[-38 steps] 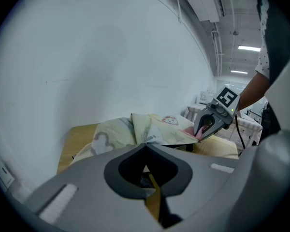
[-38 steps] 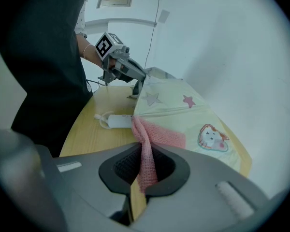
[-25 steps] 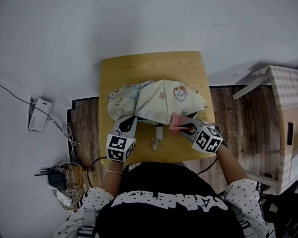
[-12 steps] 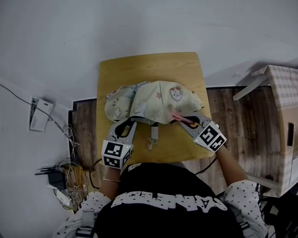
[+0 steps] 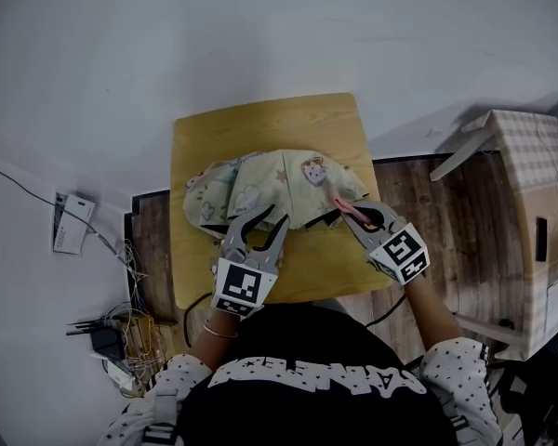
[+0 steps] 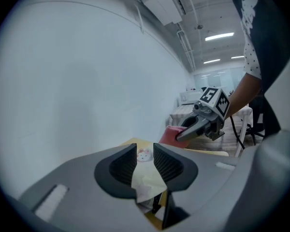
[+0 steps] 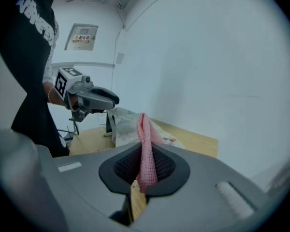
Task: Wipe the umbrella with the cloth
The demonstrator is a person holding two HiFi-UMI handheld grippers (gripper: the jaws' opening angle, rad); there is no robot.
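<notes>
The umbrella (image 5: 270, 189) lies collapsed in a loose, crumpled heap of pale printed fabric in the middle of the desk (image 5: 260, 124), and nothing pins it down. That is the main risk. A wiping stroke against slack, unheld canopy would probably drag the whole bundle across the wood or bunch it up rather than clean it, and a firm push away from the person could slide it toward the far edge.

The pink cloth (image 7: 145, 139) is pinched as a narrow upright fold, so only a small tuft stands beyond the pads. I judge that a sideways rub could tug it loose. Too flat an approach would put the hard tips on the fabric instead of the cloth.

The right claw (image 5: 352, 214) is clamped on that cloth and sits at the umbrella's near right edge. Whether the cloth touches the canopy I cannot tell.

The left claw (image 5: 265, 221) has just been opening and stands parted to a middling gap. Cream umbrella fabric shows through the gap, but the pads do not press on it, so it grips nothing. The umbrella's near hem lies just under and ahead of its tips, with the bulk of the canopy beyond. If it closed from here it might catch only a thin layer of fabric, too little to steady the umbrella
</notes>
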